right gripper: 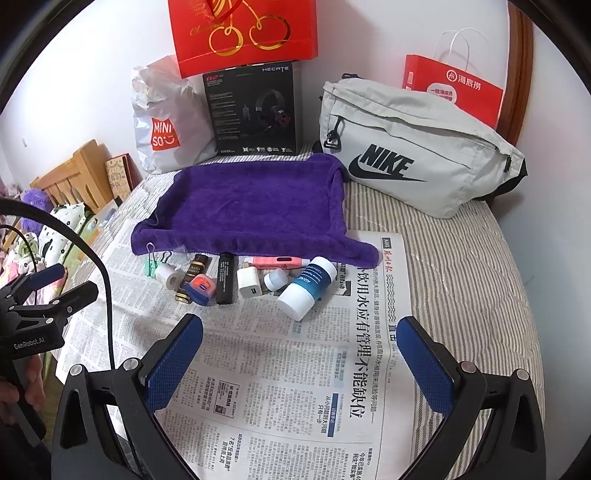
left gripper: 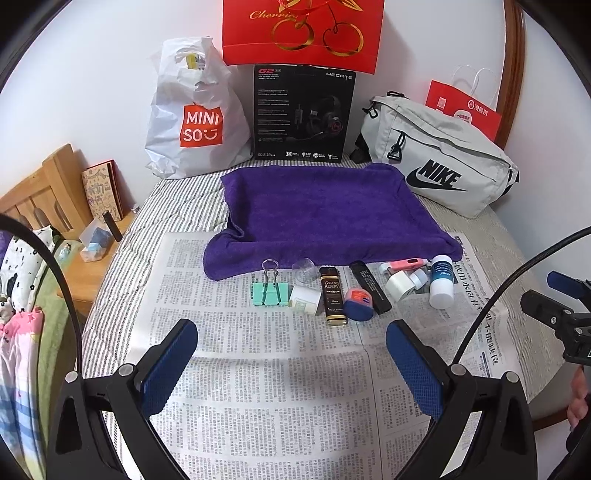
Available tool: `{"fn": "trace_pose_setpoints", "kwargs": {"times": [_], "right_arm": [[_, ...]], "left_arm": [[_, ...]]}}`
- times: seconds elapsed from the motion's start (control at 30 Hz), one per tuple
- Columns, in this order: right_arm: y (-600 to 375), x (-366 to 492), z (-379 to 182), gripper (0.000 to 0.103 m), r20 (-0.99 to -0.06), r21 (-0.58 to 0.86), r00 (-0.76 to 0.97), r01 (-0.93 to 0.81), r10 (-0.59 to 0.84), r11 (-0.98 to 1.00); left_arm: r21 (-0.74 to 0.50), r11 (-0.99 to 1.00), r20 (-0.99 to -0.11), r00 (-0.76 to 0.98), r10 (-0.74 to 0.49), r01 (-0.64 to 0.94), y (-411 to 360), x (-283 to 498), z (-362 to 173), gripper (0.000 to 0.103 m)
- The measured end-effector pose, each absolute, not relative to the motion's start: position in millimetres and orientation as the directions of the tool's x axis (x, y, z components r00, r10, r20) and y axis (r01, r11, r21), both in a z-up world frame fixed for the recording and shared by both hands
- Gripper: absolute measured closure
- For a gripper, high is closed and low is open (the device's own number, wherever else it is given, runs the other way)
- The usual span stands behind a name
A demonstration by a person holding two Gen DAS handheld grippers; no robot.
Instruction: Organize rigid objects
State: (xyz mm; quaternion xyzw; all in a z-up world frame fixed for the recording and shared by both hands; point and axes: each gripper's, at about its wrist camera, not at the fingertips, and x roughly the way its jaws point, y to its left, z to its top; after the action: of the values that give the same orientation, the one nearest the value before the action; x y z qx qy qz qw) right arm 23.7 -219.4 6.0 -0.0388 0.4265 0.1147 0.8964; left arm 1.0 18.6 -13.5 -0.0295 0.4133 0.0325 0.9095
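Note:
A row of small objects lies on newspaper (left gripper: 258, 369) before a purple towel (left gripper: 325, 214): a green binder clip (left gripper: 270, 292), a white jar (left gripper: 306, 298), a brown bottle (left gripper: 333, 298), a blue-orange tin (left gripper: 357, 301), a black lighter (left gripper: 370, 287), a white charger (left gripper: 399, 286), a pink pen (left gripper: 406, 263), a white-blue bottle (left gripper: 441, 281). The white-blue bottle (right gripper: 308, 287), charger (right gripper: 248, 282), lighter (right gripper: 225, 278) and towel (right gripper: 251, 206) also show in the right wrist view. My left gripper (left gripper: 291, 336) and right gripper (right gripper: 301, 332) are open and empty, short of the row.
Behind the towel stand a Miniso bag (left gripper: 192, 118), a black headset box (left gripper: 303, 114), a red gift bag (left gripper: 303, 29), a grey Nike bag (left gripper: 439, 155) and a red paper bag (left gripper: 465, 110). A wooden bedside stand (left gripper: 55, 206) is at left. The other gripper (right gripper: 40, 306) shows at left.

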Motion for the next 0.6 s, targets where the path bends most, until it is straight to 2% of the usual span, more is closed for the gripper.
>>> {"fn": "trace_pose_setpoints", "kwargs": {"times": [0.43,0.6], "right_arm": [[-218,31,4,0.000,-0.776,0.016,0.608,-0.247,0.168,0.969],[-221,42,-9,0.000,-0.790,0.030,0.587,-0.248,0.175,0.968]], "left_arm": [[0.010,0.997,-0.752,0.656,0.058,-0.077,22,7,-17,0.000],[0.091,0.990,-0.759,0.636,0.140,-0.110,35,23,-37,0.000]]}}
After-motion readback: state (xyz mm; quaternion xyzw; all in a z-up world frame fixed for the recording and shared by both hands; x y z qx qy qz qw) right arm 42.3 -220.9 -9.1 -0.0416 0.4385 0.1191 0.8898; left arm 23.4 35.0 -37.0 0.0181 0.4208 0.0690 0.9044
